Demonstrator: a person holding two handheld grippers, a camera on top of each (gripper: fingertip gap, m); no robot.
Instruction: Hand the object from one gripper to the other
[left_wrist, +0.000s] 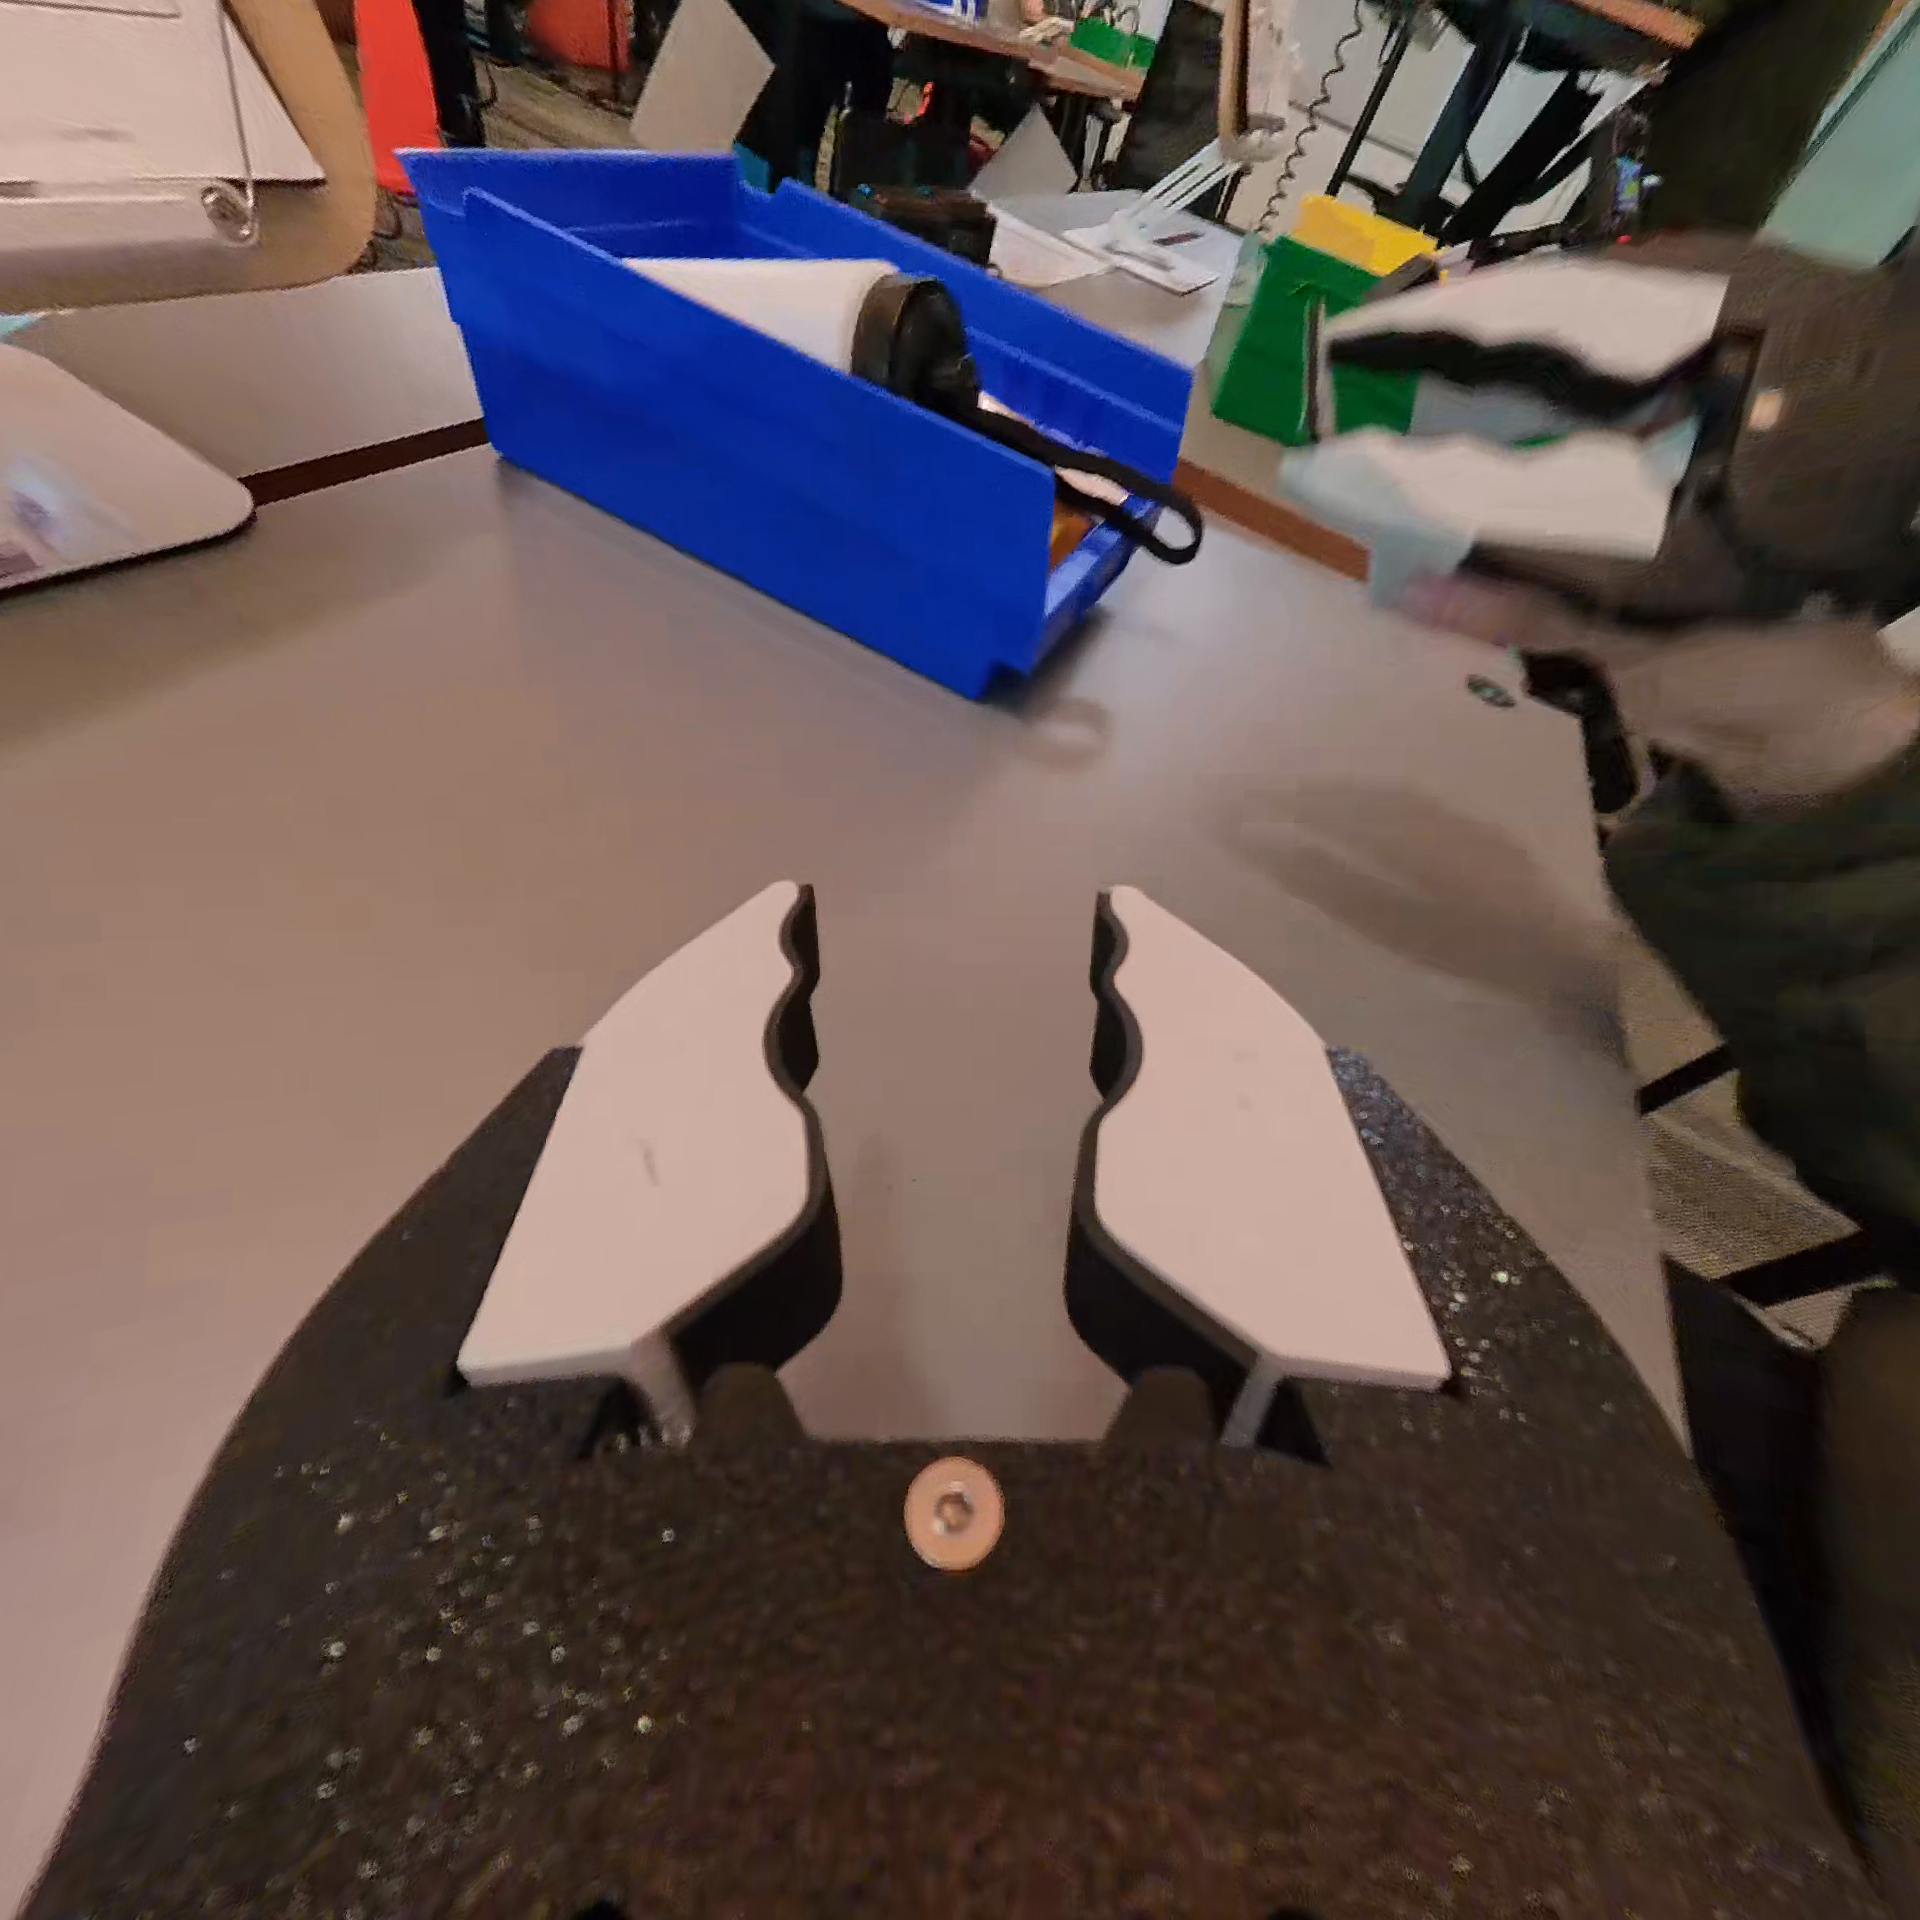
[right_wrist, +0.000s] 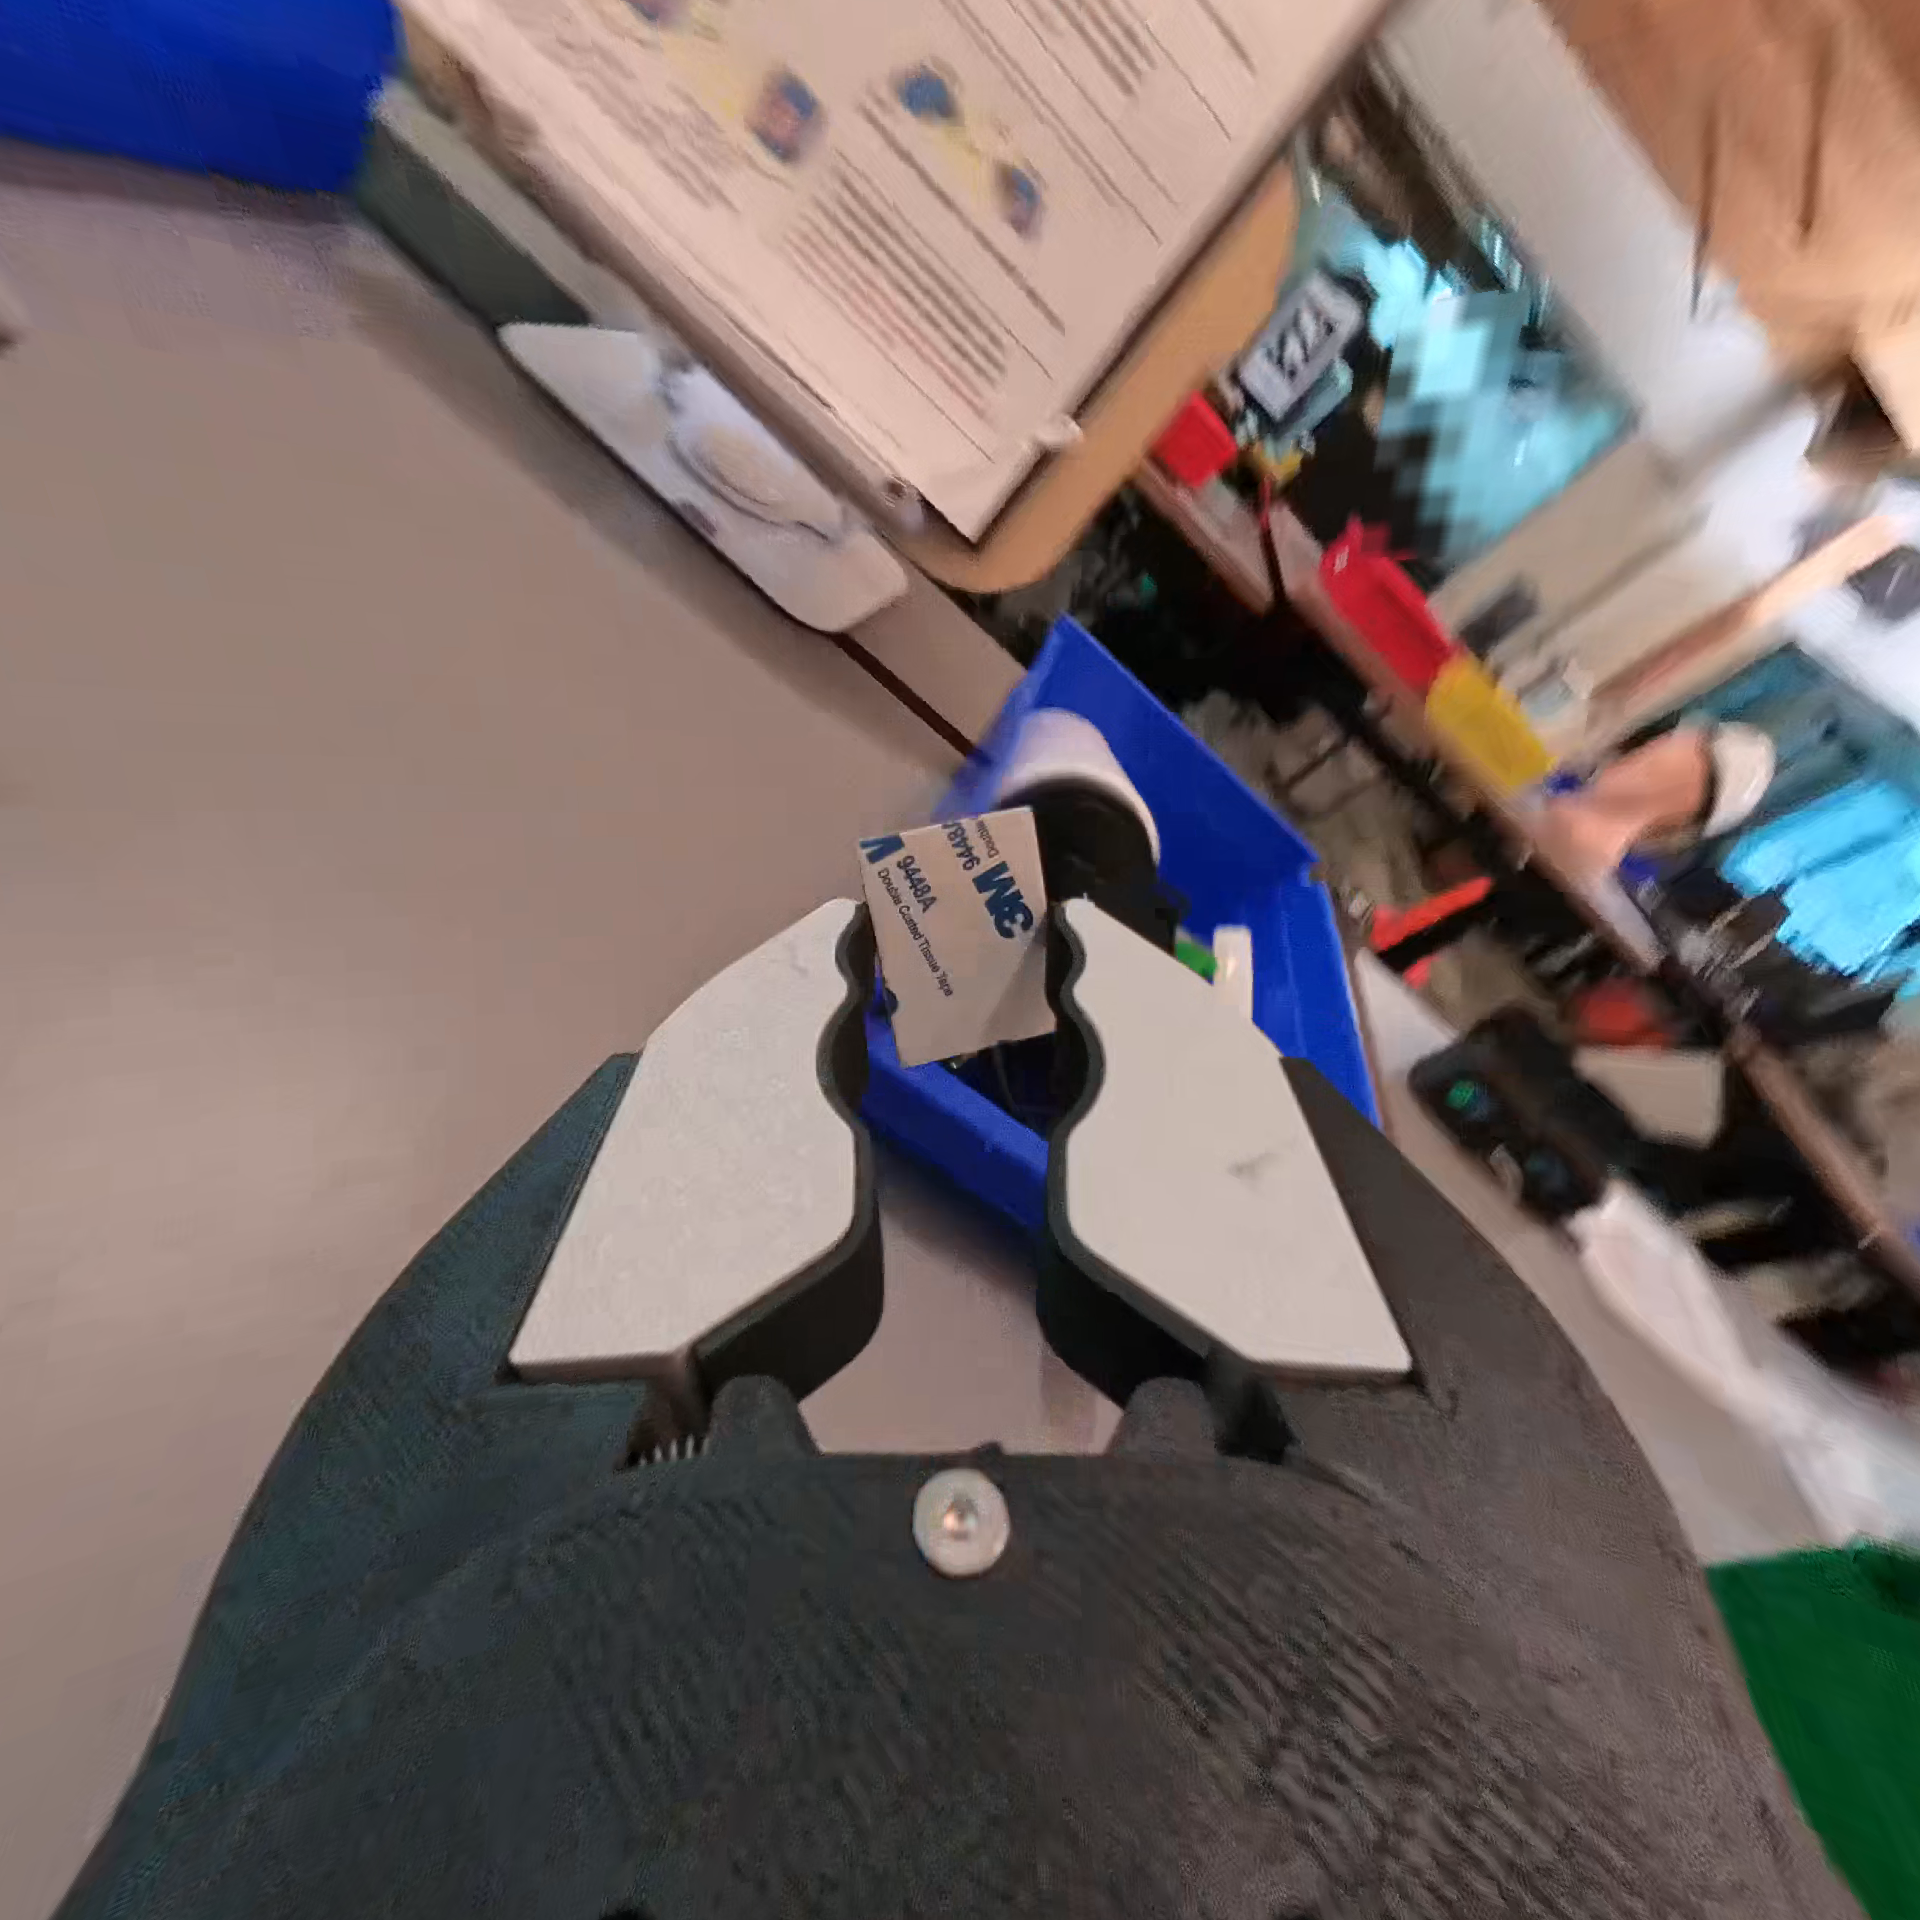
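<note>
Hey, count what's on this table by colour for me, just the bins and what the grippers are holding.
Blue bin: 1
Green bin: 1
Yellow bin: 1
White tape piece, held by the right gripper: 1
Left gripper holds: 0
Total: 4

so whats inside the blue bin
In the blue bin lies a white roll with a black end piece, and a black cord spills over the open end. Something orange shows low inside; the bin's wall covers the rest.
</note>
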